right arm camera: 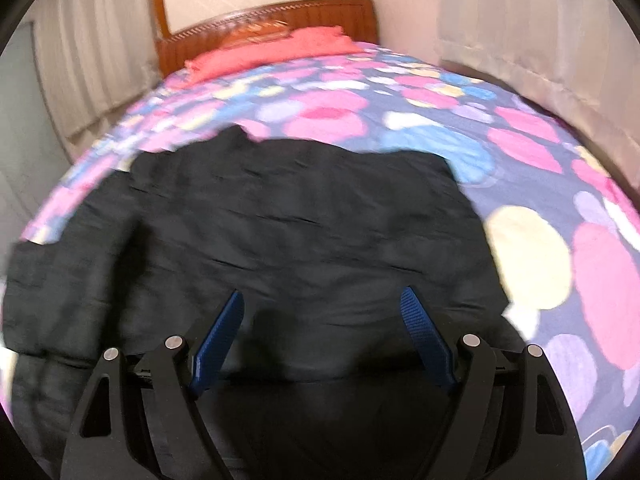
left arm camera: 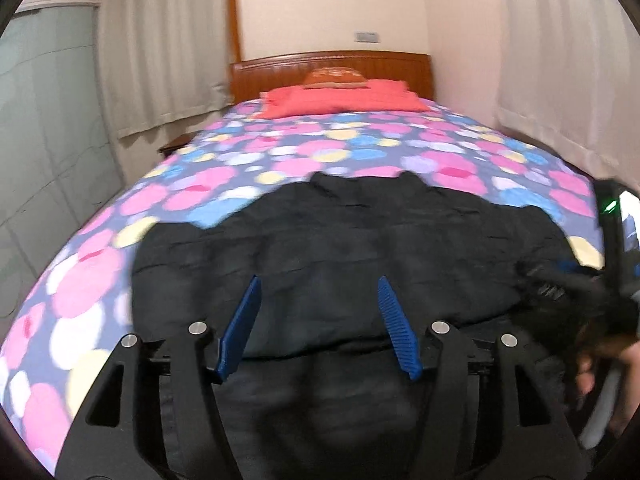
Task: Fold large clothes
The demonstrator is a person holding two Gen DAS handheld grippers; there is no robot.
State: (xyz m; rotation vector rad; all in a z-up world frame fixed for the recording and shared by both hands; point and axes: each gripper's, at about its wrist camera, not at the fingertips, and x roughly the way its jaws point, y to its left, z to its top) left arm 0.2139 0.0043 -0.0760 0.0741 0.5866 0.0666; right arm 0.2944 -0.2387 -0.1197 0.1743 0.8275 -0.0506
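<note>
We count: one black garment point(left arm camera: 340, 248) spread on one bed's floral cover point(left arm camera: 304, 152) | one red pillow point(left arm camera: 344, 98) beyond the garment, by one wooden headboard point(left arm camera: 332, 68) | two grippers above the garment: left gripper point(left arm camera: 318, 304), right gripper point(right arm camera: 324, 320)

Both wrist cameras look from the foot of the bed point(left arm camera: 100, 272) toward the headboard point(left arm camera: 332, 72), angled down, close above the black garment point(left arm camera: 340, 248), which both views share
</note>
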